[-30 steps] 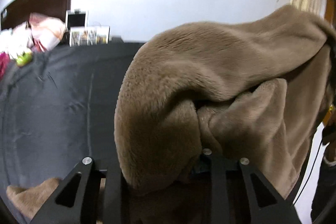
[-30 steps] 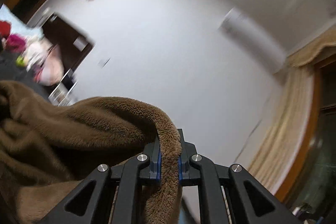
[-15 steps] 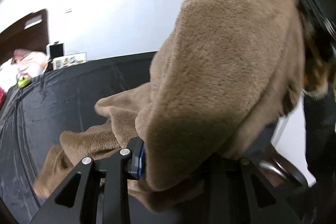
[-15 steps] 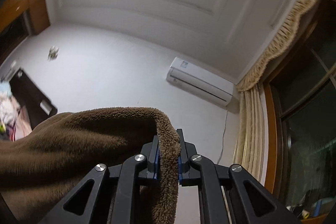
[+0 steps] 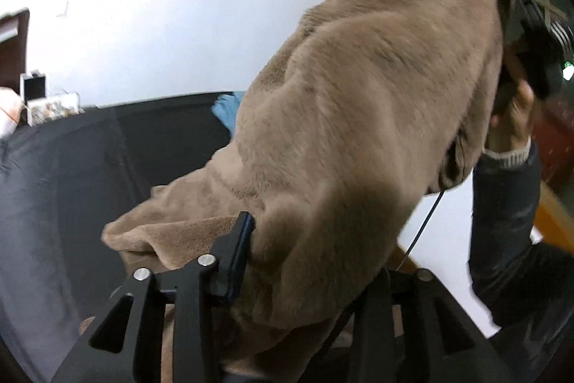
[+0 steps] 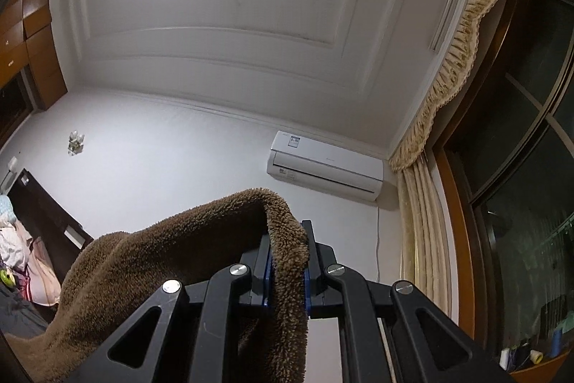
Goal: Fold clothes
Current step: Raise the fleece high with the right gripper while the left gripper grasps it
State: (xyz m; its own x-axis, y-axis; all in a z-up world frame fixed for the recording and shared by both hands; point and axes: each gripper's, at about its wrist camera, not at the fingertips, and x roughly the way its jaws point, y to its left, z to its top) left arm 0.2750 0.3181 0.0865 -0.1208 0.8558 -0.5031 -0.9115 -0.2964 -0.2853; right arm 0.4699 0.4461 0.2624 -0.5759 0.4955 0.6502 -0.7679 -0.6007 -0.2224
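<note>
Above bed (image 5: 64,167), tongs (image 6: 287,261) pinch fleece (image 6: 287,232)

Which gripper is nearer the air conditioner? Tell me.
Right. The right gripper, clamping the brown fleece garment, is raised toward the ceiling just below the air conditioner. The left gripper holds the garment low over the dark bed.
</note>
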